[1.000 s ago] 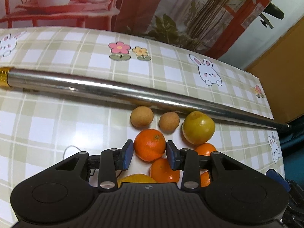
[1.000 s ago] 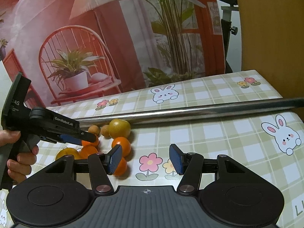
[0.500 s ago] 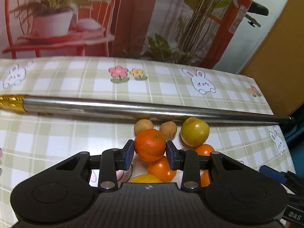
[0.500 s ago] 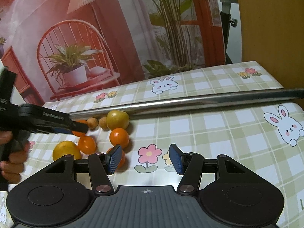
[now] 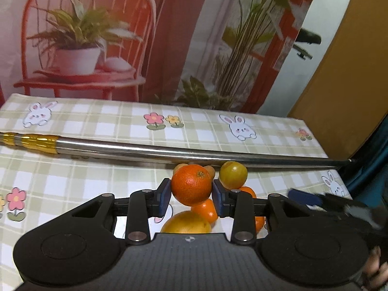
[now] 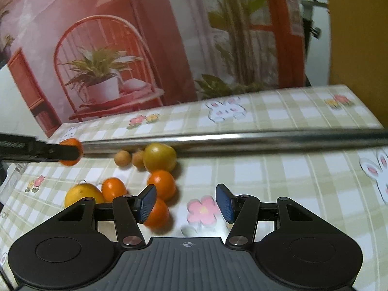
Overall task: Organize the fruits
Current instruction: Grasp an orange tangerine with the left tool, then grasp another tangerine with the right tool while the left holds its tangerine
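Over on the left, the left gripper (image 5: pixel 191 197) has its blue pads clamped on a mandarin (image 5: pixel 191 184), carried clear of the checked tablecloth (image 5: pixel 97 177) — this one fruit is the only one picked out of the pile so far. Just beyond runs the steel pole (image 6: pixel 242 139), with two small brown fruits (image 6: pixel 129 158) and a yellow-green fruit (image 6: pixel 160 157) tucked against its near side. Moving right, a yellow citrus (image 6: pixel 80 195) and three more mandarins (image 6: pixel 162 184) sit bunched together, untouched (no bowl or tray shows anywhere, so the destination is anyone's guess). Then the right gripper (image 6: pixel 185 201) — jaws apart, nothing between them, hanging over a flower print just right of the pile. By my reading, early days: one lifted, seven left to sort
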`<state>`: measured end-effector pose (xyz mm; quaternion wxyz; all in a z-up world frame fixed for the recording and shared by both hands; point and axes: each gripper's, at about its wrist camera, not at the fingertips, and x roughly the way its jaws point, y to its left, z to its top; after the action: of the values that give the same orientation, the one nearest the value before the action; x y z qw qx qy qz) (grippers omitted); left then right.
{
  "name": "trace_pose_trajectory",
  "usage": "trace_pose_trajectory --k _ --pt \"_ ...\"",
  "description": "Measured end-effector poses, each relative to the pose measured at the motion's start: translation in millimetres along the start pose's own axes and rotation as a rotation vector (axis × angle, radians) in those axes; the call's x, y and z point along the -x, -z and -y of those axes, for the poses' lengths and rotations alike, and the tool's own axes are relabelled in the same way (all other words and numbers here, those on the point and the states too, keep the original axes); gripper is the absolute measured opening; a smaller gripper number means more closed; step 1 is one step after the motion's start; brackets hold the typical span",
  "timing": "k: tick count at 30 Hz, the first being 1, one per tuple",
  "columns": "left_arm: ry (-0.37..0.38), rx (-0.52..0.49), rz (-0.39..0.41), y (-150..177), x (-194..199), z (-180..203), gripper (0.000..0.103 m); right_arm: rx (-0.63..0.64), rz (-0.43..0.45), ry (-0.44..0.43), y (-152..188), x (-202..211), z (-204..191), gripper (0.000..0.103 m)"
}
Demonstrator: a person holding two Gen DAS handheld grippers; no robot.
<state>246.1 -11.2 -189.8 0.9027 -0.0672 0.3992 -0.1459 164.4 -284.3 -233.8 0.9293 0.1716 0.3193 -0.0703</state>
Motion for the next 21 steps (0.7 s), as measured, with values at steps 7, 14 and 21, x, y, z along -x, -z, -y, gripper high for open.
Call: trace_pose_trajectory --k 7,14,21 --pt "0.011 -0.043 0.030 11.1 21.2 5.4 0.038 0.079 -0.022 -0.050 -13.4 -33.0 -15.6 0.047" --pt "0.042 -0.034 0.010 24.4 26.7 2.3 0.038 0.106 -0.076 -0.039 -8.1 -55.5 -26.8 0.039" --pt "0.047 -0.036 -0.006 37.3 29.9 0.0 0.038 0.093 -0.094 -0.029 -2.9 -65.1 -25.8 0.033"
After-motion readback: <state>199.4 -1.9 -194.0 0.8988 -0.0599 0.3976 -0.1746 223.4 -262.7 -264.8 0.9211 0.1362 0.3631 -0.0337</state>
